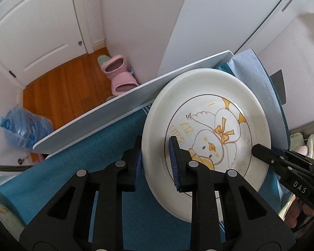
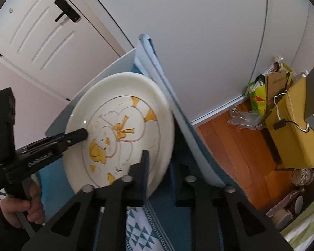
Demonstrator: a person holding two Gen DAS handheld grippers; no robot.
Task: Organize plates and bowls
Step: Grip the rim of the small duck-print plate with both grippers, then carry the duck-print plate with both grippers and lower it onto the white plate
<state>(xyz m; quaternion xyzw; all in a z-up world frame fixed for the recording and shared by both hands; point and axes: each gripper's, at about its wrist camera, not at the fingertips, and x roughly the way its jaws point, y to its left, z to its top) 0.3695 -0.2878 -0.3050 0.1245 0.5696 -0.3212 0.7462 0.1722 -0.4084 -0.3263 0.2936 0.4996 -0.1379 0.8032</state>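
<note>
White duck-printed plate (image 1: 207, 96) sat clamped at opposite rims by left tongs (image 1: 157, 156) and "DAS"-marked right tongs (image 2: 159, 167).

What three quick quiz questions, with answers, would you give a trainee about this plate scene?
1. True or false: the plate sits inside a bowl.
2. Which picture is on the plate? A) a chick with a yellow bow; B) red flowers; C) a blue fish.
3. Fill in: the left tool and the right tool are each shut on the plate's ____.
Key: 1) False; the blue cloth is under it. 2) A. 3) rim.
</note>
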